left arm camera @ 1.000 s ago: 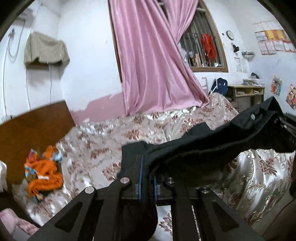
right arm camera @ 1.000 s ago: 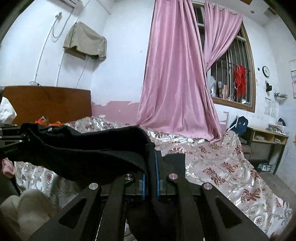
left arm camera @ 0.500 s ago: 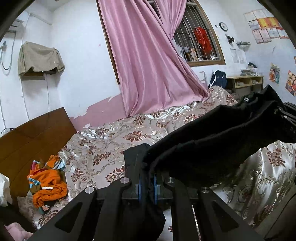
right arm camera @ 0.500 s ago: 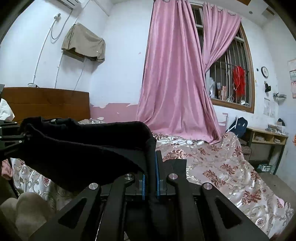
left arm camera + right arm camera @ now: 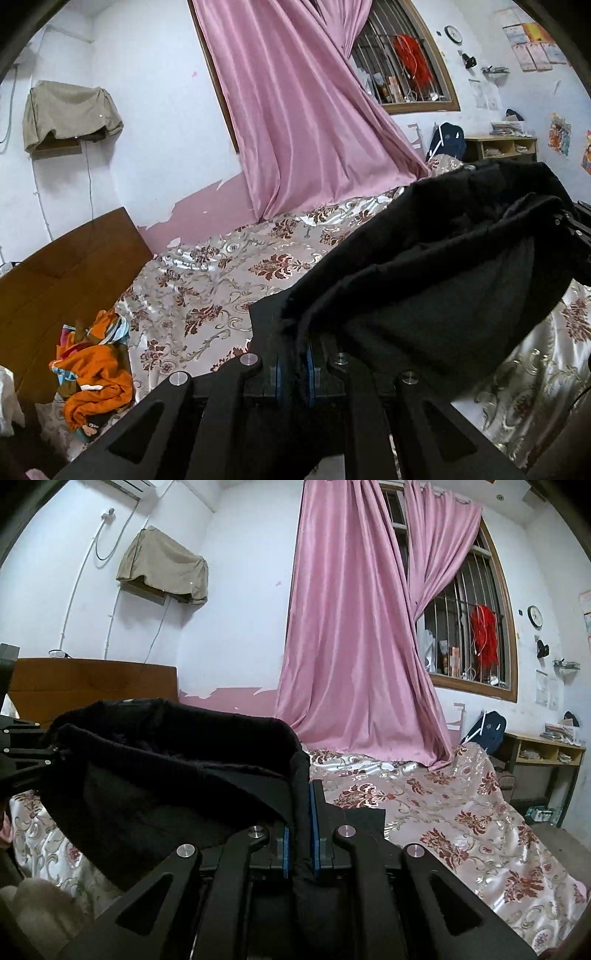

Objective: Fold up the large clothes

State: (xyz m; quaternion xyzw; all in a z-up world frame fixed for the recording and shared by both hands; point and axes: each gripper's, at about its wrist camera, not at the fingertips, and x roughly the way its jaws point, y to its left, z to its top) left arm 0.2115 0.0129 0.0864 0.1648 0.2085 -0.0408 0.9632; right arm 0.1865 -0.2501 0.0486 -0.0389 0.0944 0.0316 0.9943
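Both hand-held grippers hold the same black garment (image 5: pixel 436 295) in the air above the bed (image 5: pixel 229 288). Our left hand-held gripper (image 5: pixel 293 360) has its blue pads pressed together on a thick edge of the cloth, and our right hand-held gripper (image 5: pixel 299 834) is clamped the same way on the opposite end, so the fabric (image 5: pixel 155 768) spans between the two and sags in the middle. We judge that we hold it at two ends like this to spread it out and keep it off the covers until we can lay it flat for the first fold. The cloth looks heavy and fleecy, so it will likely droop and bunch unless we keep the ends well apart.

Below it, the bed wears a shiny flowered cover that gives a broad place to set the garment down. Near the wooden headboard (image 5: pixel 62 273) lies a crumpled orange piece of clothing (image 5: pixel 92 376), well apart from where we are working. Behind the bed hangs a pink curtain (image 5: pixel 354 646) beside a barred window (image 5: pixel 465 627).
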